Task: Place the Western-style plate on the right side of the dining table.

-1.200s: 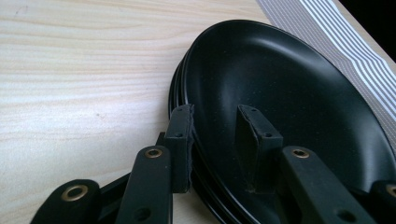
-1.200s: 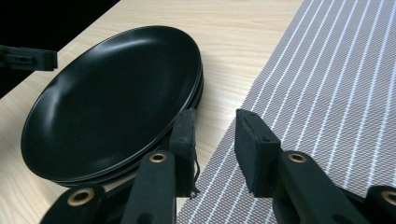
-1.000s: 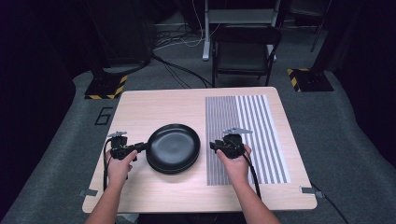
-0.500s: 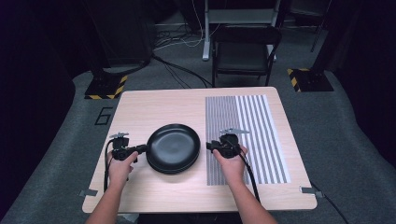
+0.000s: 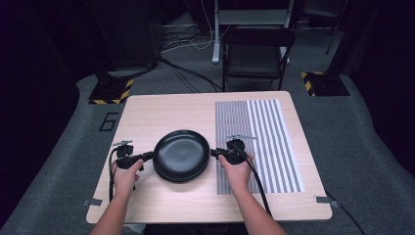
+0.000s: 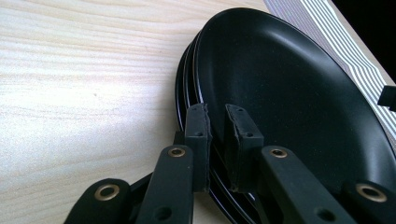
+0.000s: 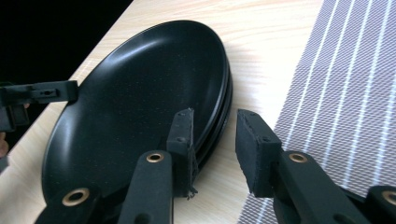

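A stack of black plates (image 5: 181, 155) is seen on the table (image 5: 161, 112), between the two grippers. The left gripper (image 5: 147, 155) is held at the stack's left edge; its jaws have just been closing and are now clamped on the rim of the top plate (image 6: 289, 88), one pad (image 6: 198, 135) under the rim and the other pad (image 6: 240, 140) over it, with the lower plates lying beneath the lower pad. The right gripper (image 5: 214, 153) is held at the stack's right edge. Its jaws stand partly apart: one pad (image 7: 182, 140) is laid over the top plate's rim inside the dish, while the other pad (image 7: 254, 149) is seen outside the stack, apart from the rim, above bare wood. No squeeze on the plates is shown there. A striped mat (image 5: 259, 142) lies just beyond the right gripper, on the side away from the stack, and the right hand (image 5: 236, 171) rests partly over it.
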Motion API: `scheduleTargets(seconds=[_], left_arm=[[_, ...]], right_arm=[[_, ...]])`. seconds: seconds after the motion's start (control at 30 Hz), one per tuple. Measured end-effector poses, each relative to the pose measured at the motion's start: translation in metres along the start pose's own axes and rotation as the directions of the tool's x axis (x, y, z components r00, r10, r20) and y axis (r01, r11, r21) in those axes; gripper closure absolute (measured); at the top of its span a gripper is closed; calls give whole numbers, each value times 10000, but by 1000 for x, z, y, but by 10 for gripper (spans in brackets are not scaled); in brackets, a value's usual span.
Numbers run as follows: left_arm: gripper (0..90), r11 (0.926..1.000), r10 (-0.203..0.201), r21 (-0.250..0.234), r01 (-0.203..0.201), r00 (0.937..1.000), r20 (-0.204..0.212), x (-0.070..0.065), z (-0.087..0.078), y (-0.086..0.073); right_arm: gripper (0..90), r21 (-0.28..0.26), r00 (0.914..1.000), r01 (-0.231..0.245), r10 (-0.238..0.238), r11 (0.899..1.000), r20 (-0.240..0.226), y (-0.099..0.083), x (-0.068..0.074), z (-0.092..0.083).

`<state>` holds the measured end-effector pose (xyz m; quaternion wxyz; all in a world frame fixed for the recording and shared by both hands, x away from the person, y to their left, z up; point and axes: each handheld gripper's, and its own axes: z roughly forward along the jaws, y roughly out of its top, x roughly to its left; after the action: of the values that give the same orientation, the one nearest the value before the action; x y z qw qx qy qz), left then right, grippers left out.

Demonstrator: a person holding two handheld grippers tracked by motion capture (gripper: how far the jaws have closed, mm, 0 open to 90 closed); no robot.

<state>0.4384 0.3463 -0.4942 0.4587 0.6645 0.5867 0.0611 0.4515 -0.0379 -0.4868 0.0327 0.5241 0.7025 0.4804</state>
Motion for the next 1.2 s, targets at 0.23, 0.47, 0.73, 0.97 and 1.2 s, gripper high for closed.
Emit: scheduleTargets(seconds=[0.23,0.47,0.73,0.97,1.2], left_arm=[[806,9999,118,74,-119,9999,57,-1,0,-1],[806,9999,92,56,-93,9999,83,-3,1,-1],[810,9997,-230,-49,231,9996,136,-4,1,-2],[810,9998,-190,-69,190,9998,38,-5,1,-3],[814,9995,-315,-85,315,9995,-11,-7,3,-3]], right_arm=[[692,200,9995,-246,250,9995,-197,0,2,8],[747,412,9987,-477,484,9980,-170,0,3,12],[772,633,9890,-1418,1441,9879,-331,-1,-3,16],[780,686,9774,-2035,2067,9767,-439,-1,-6,17],[792,557,9777,-2059,2078,9770,-311,-1,-5,14]])
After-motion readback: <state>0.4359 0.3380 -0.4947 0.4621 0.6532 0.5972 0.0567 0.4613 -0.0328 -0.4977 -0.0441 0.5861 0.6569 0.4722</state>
